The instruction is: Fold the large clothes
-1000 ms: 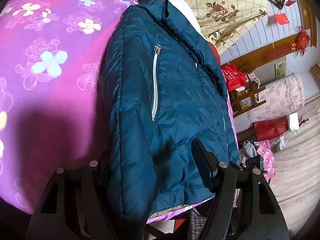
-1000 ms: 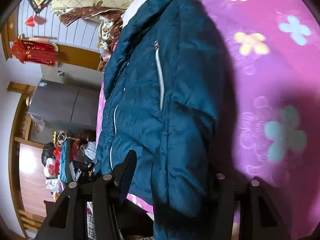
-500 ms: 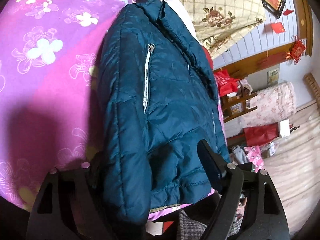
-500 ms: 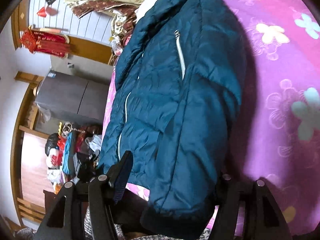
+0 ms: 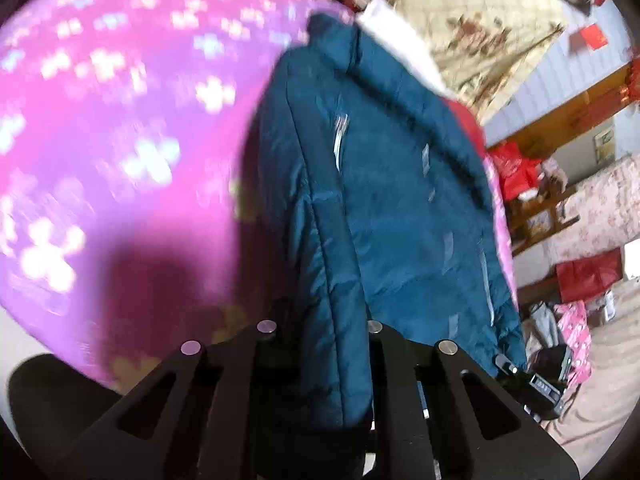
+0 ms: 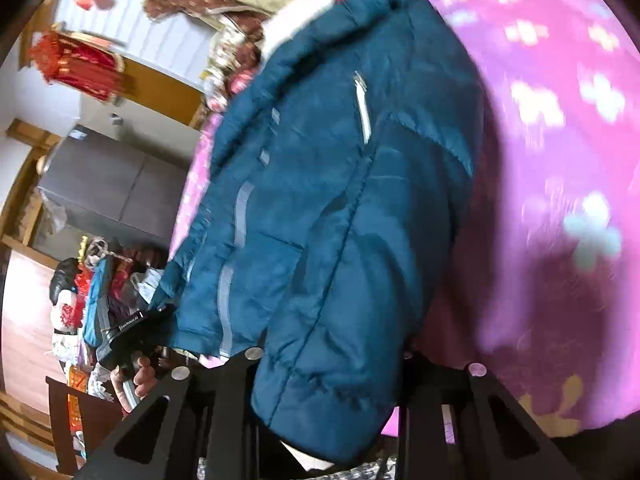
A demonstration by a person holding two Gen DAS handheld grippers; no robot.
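Left wrist view: a dark teal quilted puffer jacket with silver zips is seen lying on a bright pink bedspread printed with pale flowers, its collar towards the far end of the bed, where a cream checked quilt with rose print is piled. The black two-finger left gripper is clamped narrowly on a fold of the jacket's near sleeve or side edge, the padded fabric being pinched between the two fingers and bulging past them towards the camera. The picture is blurred, so finer detail of the fabric cannot be made out. In the right wrist view the same jacket is shown from the other side, hanging over the edge of the bedspread. The black right gripper is set about the ribbed cuff end of the other sleeve, which fills the space between its fingers; whether the fabric is truly pinched there cannot be told, as the right-hand finger is largely hidden behind the sleeve. The left gripper, held in a hand, is visible at the jacket's lower hem. A grey cabinet stands beyond the bed.
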